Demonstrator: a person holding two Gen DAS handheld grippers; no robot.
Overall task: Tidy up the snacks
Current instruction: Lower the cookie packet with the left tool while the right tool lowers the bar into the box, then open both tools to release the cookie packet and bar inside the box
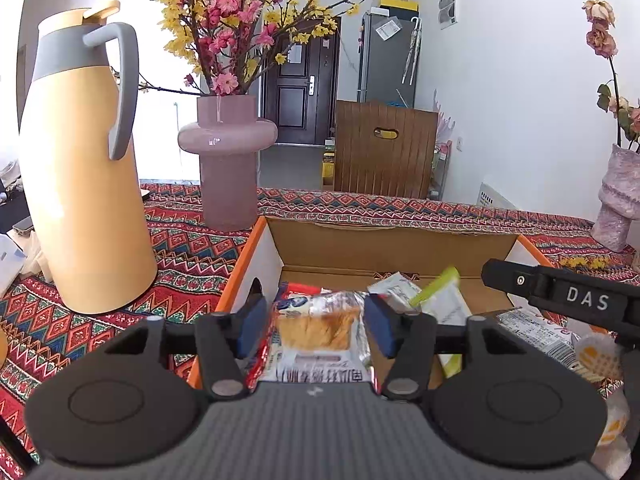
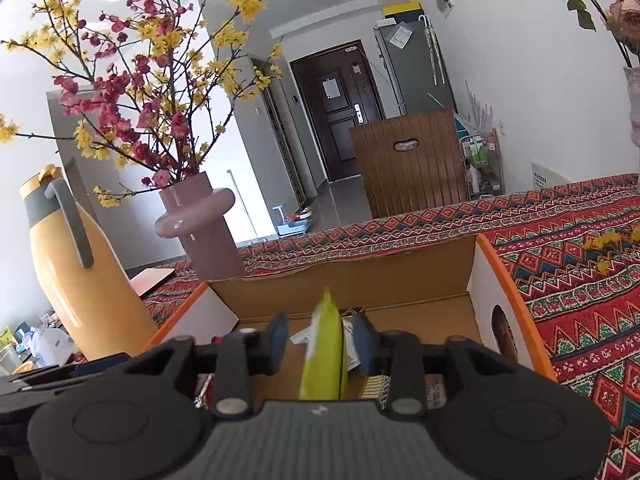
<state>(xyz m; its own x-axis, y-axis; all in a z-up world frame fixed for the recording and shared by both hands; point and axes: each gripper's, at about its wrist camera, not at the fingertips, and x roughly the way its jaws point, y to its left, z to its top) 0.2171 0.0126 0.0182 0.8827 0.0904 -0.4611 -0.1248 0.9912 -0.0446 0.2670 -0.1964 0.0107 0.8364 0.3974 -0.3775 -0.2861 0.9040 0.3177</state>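
Note:
An open cardboard box (image 1: 384, 248) with orange edges sits on the patterned tablecloth; it also shows in the right wrist view (image 2: 400, 276). My left gripper (image 1: 316, 322) is over the box's near left part, jaws wide apart around a clear-wrapped cake snack (image 1: 316, 326) that lies between the pads; whether they touch it is unclear. My right gripper (image 2: 320, 336) is over the box with a yellow-green packet (image 2: 326, 352) standing on edge between its pads, a gap showing on the left side. That packet (image 1: 440, 284) and the right gripper's black body (image 1: 560, 296) show in the left wrist view.
A tall yellow thermos jug (image 1: 88, 160) stands left of the box. A pink vase (image 1: 228, 160) with flowering branches stands behind the box's left corner. Another vase (image 1: 616, 200) is far right. More wrapped snacks (image 1: 536, 332) lie right of the box.

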